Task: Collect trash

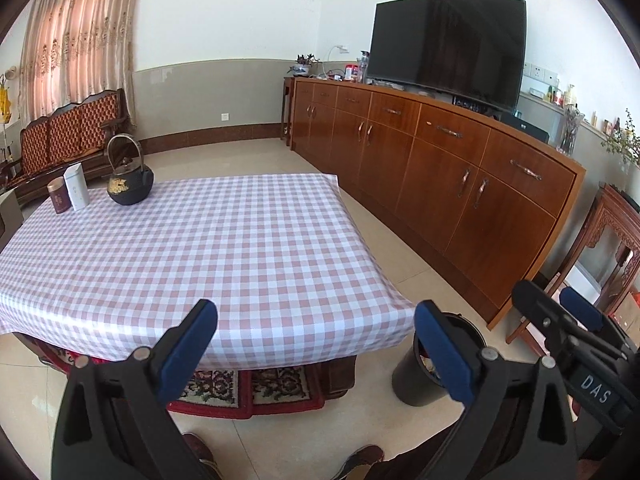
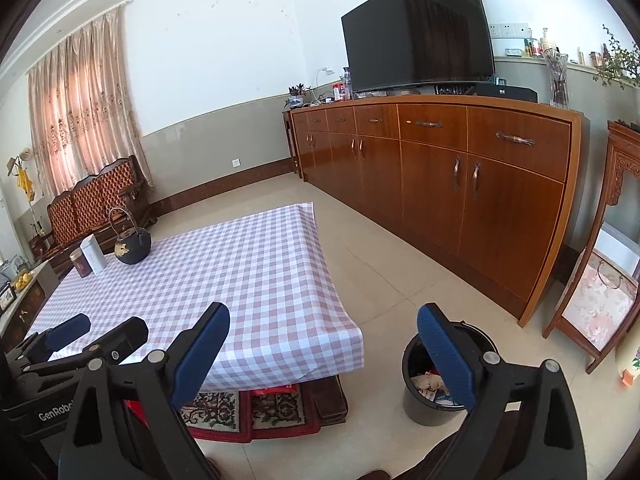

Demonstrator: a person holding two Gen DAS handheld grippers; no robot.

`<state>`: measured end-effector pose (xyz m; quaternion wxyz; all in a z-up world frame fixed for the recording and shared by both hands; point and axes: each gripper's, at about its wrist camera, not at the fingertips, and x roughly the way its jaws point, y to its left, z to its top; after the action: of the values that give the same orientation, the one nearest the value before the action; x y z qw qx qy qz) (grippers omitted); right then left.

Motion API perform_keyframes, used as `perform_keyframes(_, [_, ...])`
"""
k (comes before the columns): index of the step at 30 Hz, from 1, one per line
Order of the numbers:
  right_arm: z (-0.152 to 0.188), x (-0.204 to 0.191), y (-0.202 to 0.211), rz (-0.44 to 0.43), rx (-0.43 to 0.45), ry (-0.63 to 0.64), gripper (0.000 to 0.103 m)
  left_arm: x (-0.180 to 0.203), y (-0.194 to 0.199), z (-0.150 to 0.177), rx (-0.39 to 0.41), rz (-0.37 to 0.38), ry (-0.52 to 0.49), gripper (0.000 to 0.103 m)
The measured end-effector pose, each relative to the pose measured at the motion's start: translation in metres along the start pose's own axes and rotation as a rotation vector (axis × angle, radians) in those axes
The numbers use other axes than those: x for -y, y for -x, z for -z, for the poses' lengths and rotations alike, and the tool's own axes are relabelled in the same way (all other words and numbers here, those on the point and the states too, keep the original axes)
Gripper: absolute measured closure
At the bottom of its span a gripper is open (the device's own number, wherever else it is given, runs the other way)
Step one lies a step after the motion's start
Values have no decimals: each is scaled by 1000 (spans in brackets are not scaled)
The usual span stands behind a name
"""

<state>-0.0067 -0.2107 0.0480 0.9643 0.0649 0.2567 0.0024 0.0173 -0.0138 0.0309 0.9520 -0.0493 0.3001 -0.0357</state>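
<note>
The surface point(image 1: 240, 240) wears a pink-and-white checked cloth, with a black kettle point(image 1: 130, 184) marked in gold, a white tin point(image 1: 77, 188) and a dark red tin point(image 1: 59, 197) at its far left corner. Beside its near right corner stands a black bin point(image 2: 440, 392) holding pale crumpled paper point(image 2: 427, 382); each hand-held gripper is black with blue pads point(image 1: 188, 354).

We see a low table point(image 1: 224, 248) under a pink-and-white checked cloth; at its far left corner stand a black iron teapot point(image 1: 130, 184), a white tin point(image 1: 78, 187) and a dark red tin point(image 1: 58, 198). Beside it, on the tiled floor point(image 2: 384, 280), stands a black bin point(image 2: 440, 396) holding trash point(image 2: 426, 383).
</note>
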Motion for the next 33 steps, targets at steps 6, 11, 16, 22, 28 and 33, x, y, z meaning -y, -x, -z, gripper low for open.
perform_keyframes(6, [0,5,-9,-5,-10,-16,7,-5,0,1,5,-24,9,3])
perform_keyframes(11, [-1,3,-13,-1,-15,-8,7,-7,2,2,3,-31,17,3])
perform_keyframes(16, [0,0,-13,-7,-17,-5,7,-6,2,1,4,-37,12,3])
perform_keyframes(22, [-1,1,-14,-7,-17,-6,7,-3,2,0,9,-41,1,3])
perform_keyframes(28, [-1,2,-16,-7,-21,-15,7,1,2,-1,12,-49,-24,3])
perform_keyframes(33, [-2,1,-17,-4,-21,-12,7,1,-1,-2,0,-48,-24,3])
